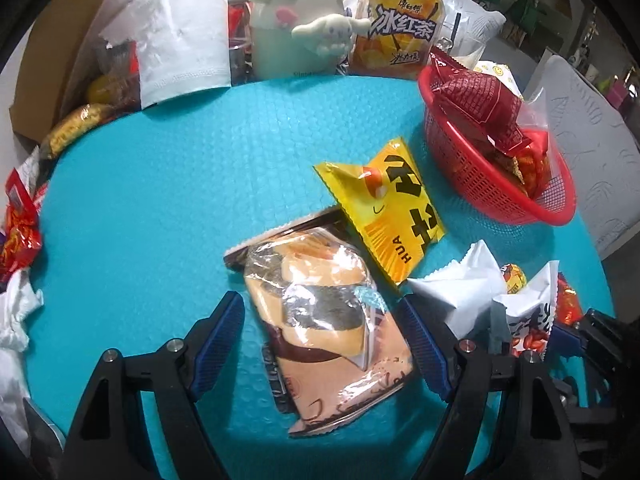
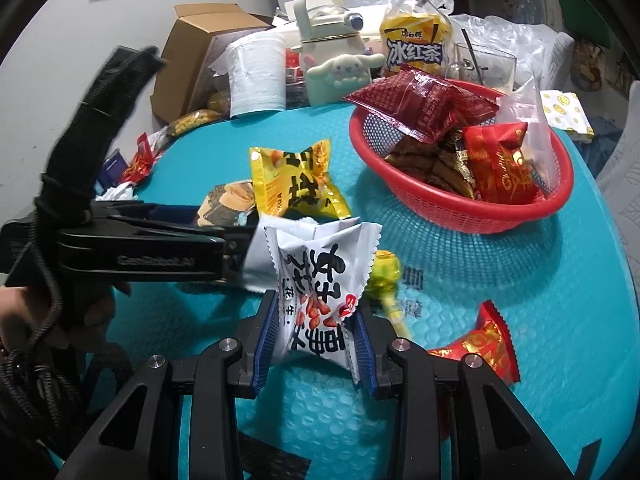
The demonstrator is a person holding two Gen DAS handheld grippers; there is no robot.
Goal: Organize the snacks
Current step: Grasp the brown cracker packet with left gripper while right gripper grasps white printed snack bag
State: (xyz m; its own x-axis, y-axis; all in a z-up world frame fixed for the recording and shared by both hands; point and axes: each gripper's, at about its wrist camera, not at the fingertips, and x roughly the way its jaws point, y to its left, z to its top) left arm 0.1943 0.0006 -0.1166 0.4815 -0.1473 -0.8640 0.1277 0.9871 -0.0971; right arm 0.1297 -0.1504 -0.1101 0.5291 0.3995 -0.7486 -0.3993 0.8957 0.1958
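My left gripper [image 1: 322,312] is open, its jaws on either side of a clear-wrapped sandwich-biscuit pack [image 1: 320,316] lying on the teal mat. A yellow snack packet [image 1: 388,208] lies just beyond it. My right gripper [image 2: 316,320] is shut on a white peanut packet [image 2: 320,292] and holds it above the mat; this packet also shows in the left wrist view [image 1: 528,316]. A red basket [image 2: 464,212] with several red and brown snack packs stands at the right, also in the left wrist view [image 1: 472,168]. A red packet [image 2: 480,344] and a green-yellow candy [image 2: 384,272] lie near the right gripper.
At the back stand a cream kettle with a plush dog [image 2: 332,68], an iced-tea bottle [image 2: 416,36], a tissue roll [image 2: 256,76], a glass [image 2: 484,68] and a cardboard box [image 2: 200,52]. Loose wrappers [image 1: 20,224] lie at the mat's left edge.
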